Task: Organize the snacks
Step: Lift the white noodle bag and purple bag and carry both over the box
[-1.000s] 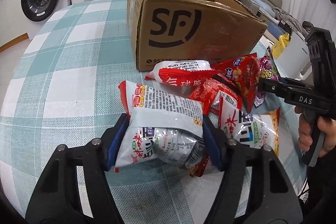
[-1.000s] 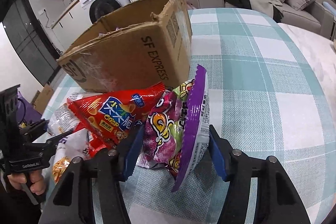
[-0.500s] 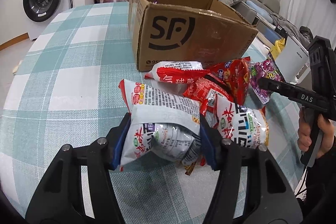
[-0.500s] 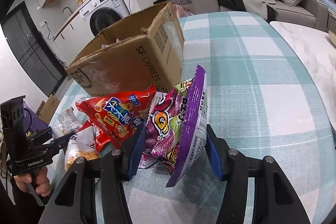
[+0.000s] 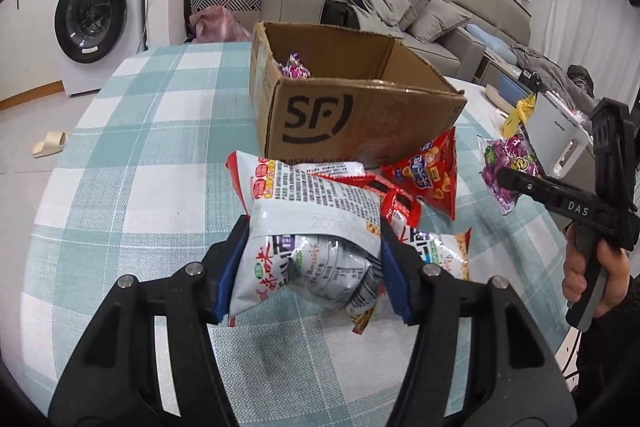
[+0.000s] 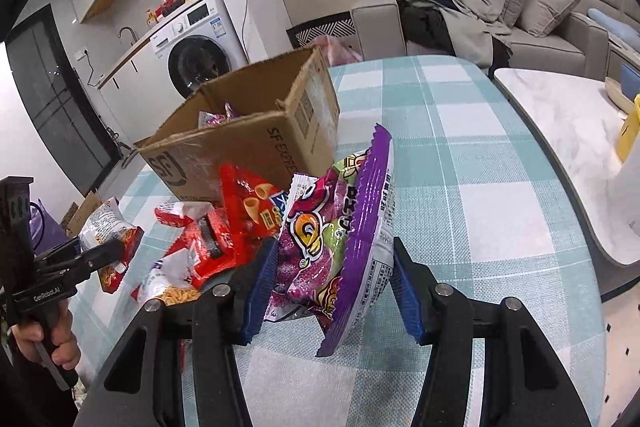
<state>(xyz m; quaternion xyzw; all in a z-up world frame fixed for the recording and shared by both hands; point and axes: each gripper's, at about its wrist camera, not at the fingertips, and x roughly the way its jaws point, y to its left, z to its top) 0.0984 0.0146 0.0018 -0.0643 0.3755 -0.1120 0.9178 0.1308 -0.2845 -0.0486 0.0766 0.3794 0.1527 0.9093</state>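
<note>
Two packets up: left gripper (image 5: 314, 263) clamping white snack bag (image 5: 308, 247), right gripper (image 6: 334, 291) pinching purple candy bag (image 6: 340, 251), above counter's middle. Carry clear over cardboard box (image 5: 360, 115) rim before releasing.

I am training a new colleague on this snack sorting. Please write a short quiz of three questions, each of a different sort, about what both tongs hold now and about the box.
1. True or false: the left tongs are shut on a purple bag.
2. Multiple choice: what do the right tongs hold? A) the purple bag B) a red bag C) nothing
3. Fill in: the box on the table stands with its top ____, and a bag shows inside.

Key
1. False: they grip the white bag.
2. A
3. open
</note>
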